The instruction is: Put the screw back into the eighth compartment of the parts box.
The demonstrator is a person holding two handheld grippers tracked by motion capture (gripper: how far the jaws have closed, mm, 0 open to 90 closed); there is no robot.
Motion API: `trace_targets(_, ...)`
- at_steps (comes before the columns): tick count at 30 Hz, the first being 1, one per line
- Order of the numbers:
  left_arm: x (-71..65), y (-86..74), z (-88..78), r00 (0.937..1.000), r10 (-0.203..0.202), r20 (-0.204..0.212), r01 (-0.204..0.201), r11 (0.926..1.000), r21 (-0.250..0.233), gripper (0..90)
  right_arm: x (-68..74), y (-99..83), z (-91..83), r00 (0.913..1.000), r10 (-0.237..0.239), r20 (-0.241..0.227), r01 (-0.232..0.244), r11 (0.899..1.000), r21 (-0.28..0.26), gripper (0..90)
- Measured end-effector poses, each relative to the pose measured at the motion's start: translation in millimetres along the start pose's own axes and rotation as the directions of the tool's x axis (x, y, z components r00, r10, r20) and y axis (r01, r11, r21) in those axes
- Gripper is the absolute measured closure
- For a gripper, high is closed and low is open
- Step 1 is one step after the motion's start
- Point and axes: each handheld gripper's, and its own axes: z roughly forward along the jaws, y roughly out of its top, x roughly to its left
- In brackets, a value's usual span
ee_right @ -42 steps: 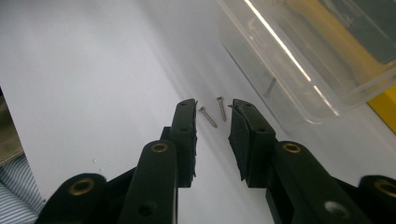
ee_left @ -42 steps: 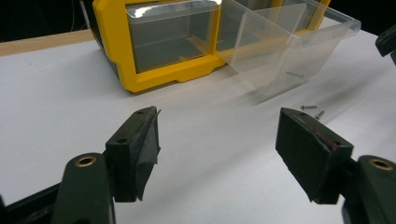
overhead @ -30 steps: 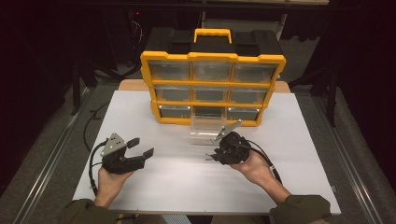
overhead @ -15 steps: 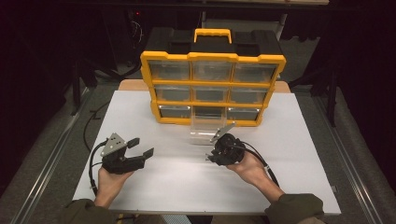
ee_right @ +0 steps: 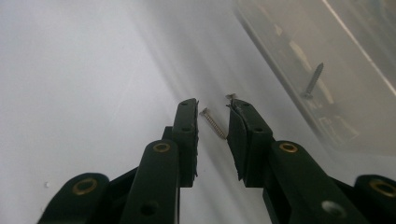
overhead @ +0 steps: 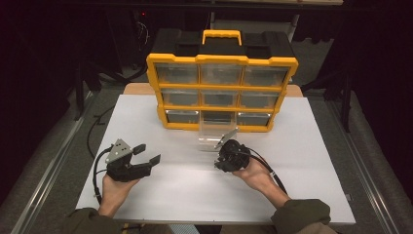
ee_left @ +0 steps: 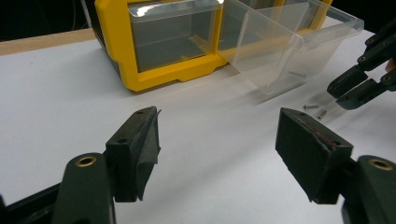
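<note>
Screw (ee_right: 213, 123) between right gripper (ee_right: 212, 109) fingers, clear drawer (ee_right: 327, 70) beside, yellow organizer (overhead: 221, 90) behind.

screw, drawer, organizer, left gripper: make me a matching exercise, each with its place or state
Things:
1. screw
2. clear drawer
3. yellow organizer
4. left gripper

Places or states:
A. pulled out, resting on the white table
B. lying on the table between the right gripper fingers, not pinched
C. held open, nothing between its fingers
D. upright at the table's far edge

Pairs: 1-B, 2-A, 3-D, 4-C
</note>
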Motion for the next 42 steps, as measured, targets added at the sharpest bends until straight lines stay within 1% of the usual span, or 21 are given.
trace_targets(3, 0.0, 0.0, 0.1, 1.0, 0.0, 0.0, 0.0, 1.0, 0.0, 30.8, -0.3, 0.8, 3.8, 1.0, -0.006, 0.001, 0.006, 1.0, 0.008, 74.9)
trace_targets(4, 0.0, 0.0, 0.1, 1.0, 0.0, 0.0, 0.0, 1.0, 0.001, 30.8, -0.6, 1.0, 5.1, 1.0, -0.008, -0.005, 0.008, 1.0, 0.007, 75.0)
trace_targets(7, 0.0, 0.0, 0.0, 1.0, 0.0, 0.0, 0.0, 1.0, 0.0, 30.8, -0.3, 1.5, 7.5, 1.0, -0.003, -0.004, 0.003, 1.0, 0.014, 75.2)
trace_targets(9, 0.0, 0.0, 0.1, 1.0, 0.0, 0.0, 0.0, 1.0, 0.001, 30.8, -0.3, 1.9, 9.1, 0.9999, -0.009, -0.005, 0.009, 1.0, 0.018, 75.5)
trace_targets(17, 0.1, 0.0, 0.2, 1.0, 0.001, -0.002, -0.001, 1.0, 0.002, 30.8, 2.1, 3.5, 14.7, 0.9999, -0.008, -0.007, 0.008, 0.999, 0.04, 77.2)
trace_targets(27, 0.3, 0.0, -0.1, 1.0, 0.001, -0.004, -0.001, 1.0, 0.001, 30.8, 3.1, 5.5, 20.0, 0.9998, -0.014, -0.01, 0.015, 0.998, 0.058, 78.0)
trace_targets(37, 0.3, 0.0, 0.2, 1.0, 0.002, -0.004, -0.002, 1.0, 0.002, 30.8, 2.0, 6.0, 22.1, 0.9999, -0.01, -0.01, 0.011, 0.998, 0.066, 78.8)
trace_targets(42, 0.6, 0.0, 0.1, 1.0, 0.002, -0.003, -0.002, 1.0, 0.002, 30.8, 1.5, 6.1, 24.7, 0.9999, -0.014, -0.004, 0.014, 0.997, 0.076, 79.1)
